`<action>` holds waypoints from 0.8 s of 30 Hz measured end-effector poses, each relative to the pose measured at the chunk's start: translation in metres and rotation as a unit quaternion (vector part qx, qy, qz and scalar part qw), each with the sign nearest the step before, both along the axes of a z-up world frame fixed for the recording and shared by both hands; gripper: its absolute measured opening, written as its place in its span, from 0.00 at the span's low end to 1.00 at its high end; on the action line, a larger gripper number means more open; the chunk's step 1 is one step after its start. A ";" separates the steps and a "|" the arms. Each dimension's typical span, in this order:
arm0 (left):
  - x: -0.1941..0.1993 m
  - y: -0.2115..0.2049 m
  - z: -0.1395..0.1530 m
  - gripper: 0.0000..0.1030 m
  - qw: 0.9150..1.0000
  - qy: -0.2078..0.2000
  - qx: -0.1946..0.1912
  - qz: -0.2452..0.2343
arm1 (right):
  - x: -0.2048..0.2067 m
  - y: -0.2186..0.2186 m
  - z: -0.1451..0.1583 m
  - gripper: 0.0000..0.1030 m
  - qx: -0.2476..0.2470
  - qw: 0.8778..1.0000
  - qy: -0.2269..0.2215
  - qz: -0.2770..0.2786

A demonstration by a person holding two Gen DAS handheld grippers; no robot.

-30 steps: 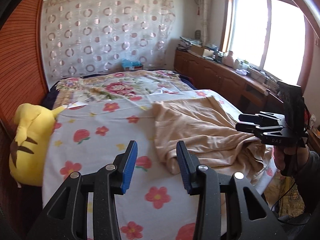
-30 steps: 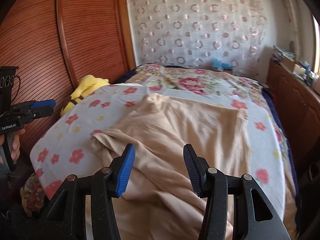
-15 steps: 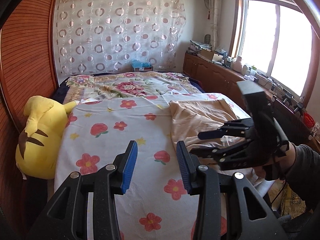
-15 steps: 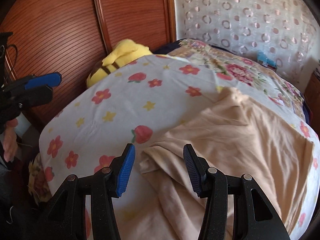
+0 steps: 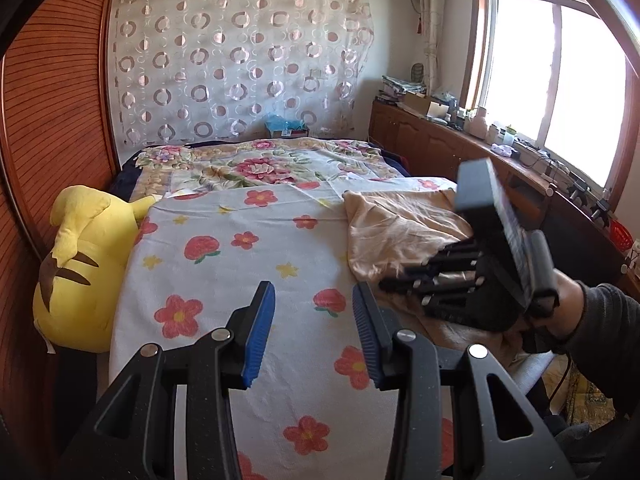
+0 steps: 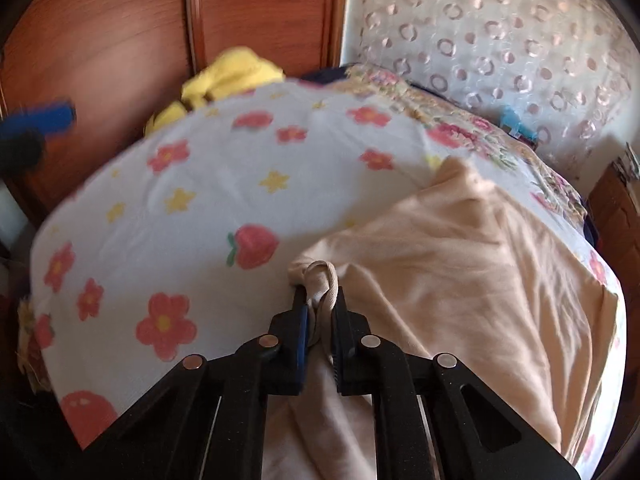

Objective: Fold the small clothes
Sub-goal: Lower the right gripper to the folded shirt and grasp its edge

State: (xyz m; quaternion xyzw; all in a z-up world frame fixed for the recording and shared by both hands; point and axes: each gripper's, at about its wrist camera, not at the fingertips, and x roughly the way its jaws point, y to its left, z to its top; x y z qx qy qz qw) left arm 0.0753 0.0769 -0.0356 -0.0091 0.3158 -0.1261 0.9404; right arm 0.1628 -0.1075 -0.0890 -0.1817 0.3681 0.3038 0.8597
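The right gripper (image 6: 320,312) has just been closing and now pinches a bunched edge of the garment (image 6: 460,272); a loop of the peach cloth bulges out above the pads, and more of it runs back between the black fingers toward the camera. The garment lies crumpled on the sheet (image 6: 192,208), on the side of the bed nearer the window (image 5: 560,80); its near part spills over the bed's front edge, while its far part lies flatter, with one corner peaked up toward the floral quilt (image 5: 260,164). In the left view the right gripper (image 5: 384,284) reaches in from the right, its tips down on the cloth's near edge; a hand (image 5: 560,304) in a dark sleeve (image 5: 608,320) holds it by the grip.

The left gripper (image 5: 314,332) hangs above the sheet with its blue pads apart and nothing between them; it is well left of the garment and touches no cloth. In the right view it shows only as a blurred blue tip (image 6: 48,114) at the left edge.

The sheet is white, printed with red flowers, strawberries and yellow stars; a yellow plush (image 5: 80,264) leans at the bed's left side against the wooden wardrobe (image 5: 52,112). A curtain (image 5: 240,60) with a ring pattern covers the far wall; a cluttered cabinet (image 5: 440,140) runs beneath the window.
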 end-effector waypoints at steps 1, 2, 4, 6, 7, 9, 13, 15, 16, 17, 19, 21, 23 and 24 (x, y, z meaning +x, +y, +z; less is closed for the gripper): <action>0.000 -0.002 -0.002 0.40 1.000 0.002 0.000 -0.002 | 0.000 -0.008 0.009 0.09 0.013 1.000 -0.009 -0.009; 0.000 -0.006 -0.003 0.40 1.000 0.004 0.001 -0.005 | -0.001 -0.016 0.017 0.09 0.025 0.999 -0.019 -0.019; 0.001 -0.010 -0.005 0.40 1.000 0.008 0.000 -0.011 | 0.004 -0.037 0.040 0.09 0.046 0.997 -0.042 -0.038; 0.000 -0.015 -0.006 0.40 1.000 0.011 -0.008 -0.020 | 0.010 -0.060 0.063 0.09 0.058 0.995 -0.058 -0.060; 0.000 -0.017 -0.006 0.40 1.000 0.011 -0.013 -0.025 | 0.015 -0.073 0.073 0.09 0.062 0.993 -0.066 -0.073; -0.001 -0.022 -0.005 0.40 0.999 0.010 -0.011 -0.028 | 0.025 -0.096 0.089 0.09 0.060 0.990 -0.086 -0.097; -0.004 -0.032 -0.002 0.40 0.999 0.007 -0.009 -0.040 | 0.053 -0.133 0.108 0.08 0.050 0.983 -0.097 -0.150; -0.005 -0.035 -0.002 0.40 0.999 0.008 -0.006 -0.042 | 0.067 -0.142 0.110 0.08 0.040 0.980 -0.095 -0.169; -0.005 -0.036 -0.002 0.40 0.999 0.008 -0.007 -0.043 | 0.075 -0.146 0.109 0.08 0.035 0.979 -0.092 -0.178; -0.004 -0.036 -0.002 0.40 0.999 0.009 -0.007 -0.043 | 0.087 -0.142 0.107 0.08 0.029 0.978 -0.089 -0.187; -0.004 -0.035 -0.003 0.40 0.999 0.011 -0.006 -0.043 | 0.100 -0.143 0.102 0.08 0.017 0.975 -0.084 -0.204; -0.004 -0.035 -0.004 0.40 0.999 0.014 -0.006 -0.042 | 0.122 -0.135 0.095 0.09 0.013 0.973 -0.069 -0.218; -0.004 -0.036 -0.006 0.40 0.999 0.016 -0.007 -0.043 | 0.137 -0.131 0.096 0.09 0.001 0.971 -0.066 -0.231; -0.004 -0.037 -0.007 0.40 0.999 0.016 -0.009 -0.045 | 0.140 -0.130 0.094 0.09 -0.007 0.968 -0.066 -0.241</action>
